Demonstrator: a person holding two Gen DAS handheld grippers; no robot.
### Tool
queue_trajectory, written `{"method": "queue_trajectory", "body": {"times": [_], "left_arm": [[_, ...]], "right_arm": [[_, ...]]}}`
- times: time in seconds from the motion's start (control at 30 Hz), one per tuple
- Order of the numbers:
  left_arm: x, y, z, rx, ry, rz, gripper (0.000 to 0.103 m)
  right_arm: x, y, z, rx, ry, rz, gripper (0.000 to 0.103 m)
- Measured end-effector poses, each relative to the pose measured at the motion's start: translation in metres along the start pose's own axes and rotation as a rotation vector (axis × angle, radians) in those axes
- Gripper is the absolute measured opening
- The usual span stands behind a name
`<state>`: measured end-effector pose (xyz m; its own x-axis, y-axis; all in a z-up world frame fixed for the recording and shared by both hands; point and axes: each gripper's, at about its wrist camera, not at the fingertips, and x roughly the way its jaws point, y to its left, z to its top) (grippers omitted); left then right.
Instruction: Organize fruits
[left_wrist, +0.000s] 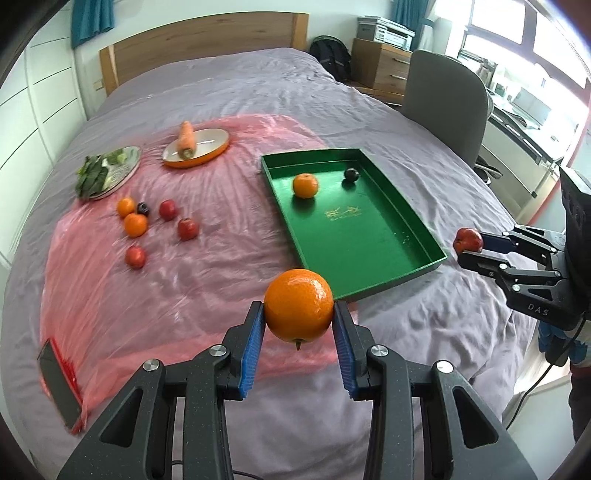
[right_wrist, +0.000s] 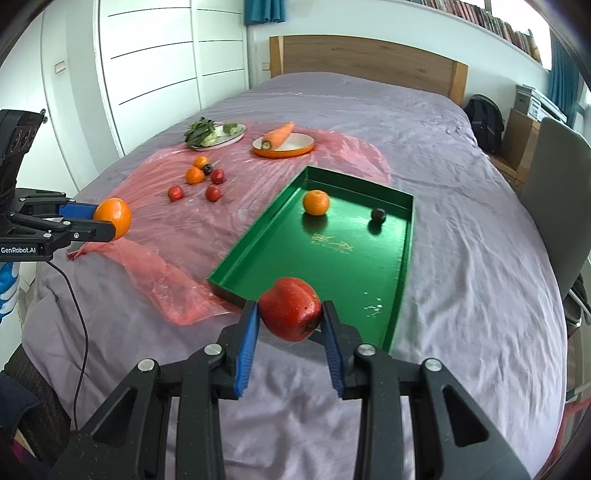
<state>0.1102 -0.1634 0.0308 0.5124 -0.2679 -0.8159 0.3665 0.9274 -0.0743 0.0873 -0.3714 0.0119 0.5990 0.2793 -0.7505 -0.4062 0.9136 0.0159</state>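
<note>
My left gripper (left_wrist: 299, 317) is shut on an orange (left_wrist: 298, 305) and holds it above the bed, just short of the near corner of the green tray (left_wrist: 373, 254). My right gripper (right_wrist: 290, 317) is shut on a red apple (right_wrist: 290, 309) above the tray's near end (right_wrist: 400, 280). The tray holds one orange (right_wrist: 316, 202) and one dark plum (right_wrist: 378, 215). Several loose fruits lie on the pink plastic sheet (left_wrist: 207, 258): oranges (left_wrist: 135, 225), red apples (left_wrist: 187, 229) and a dark plum (left_wrist: 143, 209).
An orange-rimmed plate with a carrot (left_wrist: 185, 139) and a plate of leafy greens (left_wrist: 107, 171) sit at the far side of the sheet. A phone in a red case (left_wrist: 61, 384) lies near the bed's left edge. A grey chair (left_wrist: 443, 107) stands right of the bed.
</note>
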Motion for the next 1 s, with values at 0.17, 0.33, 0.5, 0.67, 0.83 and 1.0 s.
{"method": "queue_trajectory", "body": {"times": [0.17,0.33,0.5,0.67,0.83,1.0], "left_arm": [[0.022,-0.012,0.019,0.013,0.011,-0.032,0.032],[0.043,-0.024,0.034,0.026,0.022,-0.049,0.032],[0.064,-0.029,0.045,0.035,0.038,-0.055,0.032],[0.088,-0.027,0.055,0.028,0.062,-0.052,0.032],[0.104,-0.025,0.062,0.017,0.075,-0.050,0.032],[0.119,-0.025,0.070,0.009,0.084,-0.054,0.032]], "right_arm": [[0.013,-0.012,0.002,0.011,0.022,-0.001,0.054],[0.031,-0.023,0.007,0.013,0.047,0.001,0.055],[0.050,-0.037,0.015,0.024,0.060,0.003,0.054],[0.074,-0.049,0.024,0.031,0.074,0.006,0.054],[0.095,-0.057,0.032,0.043,0.079,0.011,0.054],[0.118,-0.064,0.039,0.058,0.091,0.008,0.055]]}}
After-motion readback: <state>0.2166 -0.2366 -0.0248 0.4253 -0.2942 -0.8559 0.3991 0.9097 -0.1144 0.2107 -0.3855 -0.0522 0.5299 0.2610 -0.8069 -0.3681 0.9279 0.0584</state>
